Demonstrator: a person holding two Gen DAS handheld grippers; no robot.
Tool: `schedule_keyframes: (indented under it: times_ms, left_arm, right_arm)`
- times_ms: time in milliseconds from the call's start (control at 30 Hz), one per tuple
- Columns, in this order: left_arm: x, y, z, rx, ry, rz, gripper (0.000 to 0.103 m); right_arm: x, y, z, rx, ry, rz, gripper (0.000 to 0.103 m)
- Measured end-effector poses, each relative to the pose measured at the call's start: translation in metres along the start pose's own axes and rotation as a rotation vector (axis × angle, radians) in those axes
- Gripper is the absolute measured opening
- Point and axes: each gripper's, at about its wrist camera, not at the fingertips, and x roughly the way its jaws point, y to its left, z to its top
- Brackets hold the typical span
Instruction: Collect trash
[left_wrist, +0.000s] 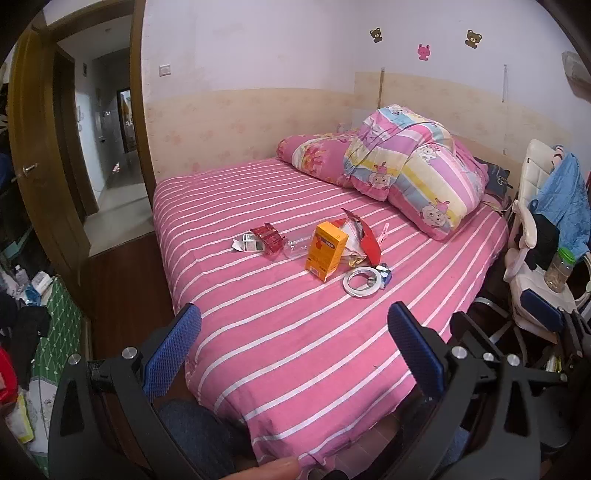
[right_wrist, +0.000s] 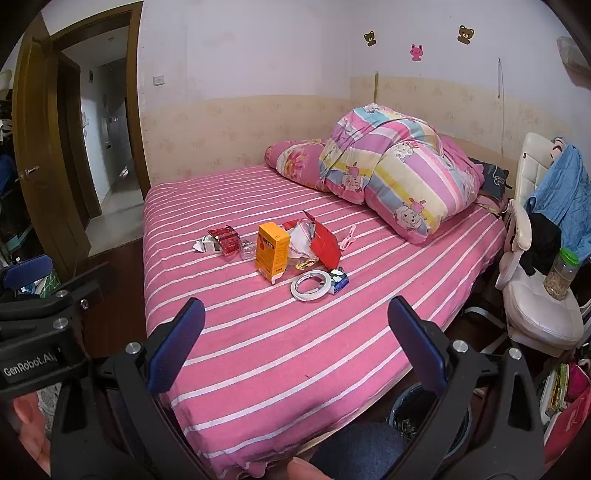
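A heap of trash lies mid-bed on the pink striped sheet (left_wrist: 288, 332): an orange carton (left_wrist: 325, 251) standing upright, a torn red packet (left_wrist: 266, 238) on a small white box, a clear plastic bottle (left_wrist: 295, 247), a red-and-silver torn bag (left_wrist: 364, 240), a white tape roll (left_wrist: 360, 282) and a small blue wrapper (left_wrist: 386, 275). My left gripper (left_wrist: 295, 317) is open above the bed's near part, well short of the heap, nothing between its fingers. My right gripper (right_wrist: 295, 314) is open too, equally far from the orange carton (right_wrist: 272, 253) and tape roll (right_wrist: 312, 285).
A folded cartoon quilt (left_wrist: 413, 170) fills the bed's far right. A white chair (right_wrist: 539, 310) with clothes and a green-lidded jar (right_wrist: 561, 273) stands right of the bed. A dark bin (right_wrist: 417, 410) sits on the floor by the bed's near right corner. An open doorway (left_wrist: 107, 155) is at left.
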Motion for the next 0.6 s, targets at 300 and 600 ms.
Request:
schedule_keyframes:
  times_ms: [300, 600]
  left_arm:
    - [-0.002, 0.001, -0.001, -0.001, -0.006, -0.006, 0.098]
    - [-0.007, 0.001, -0.001, 0.002, -0.011, -0.014, 0.098]
  right_arm:
    - [-0.013, 0.000, 0.006, -0.002, -0.006, 0.005, 0.098]
    - [-0.015, 0.003, 0.008, -0.008, -0.012, 0.009, 0.098]
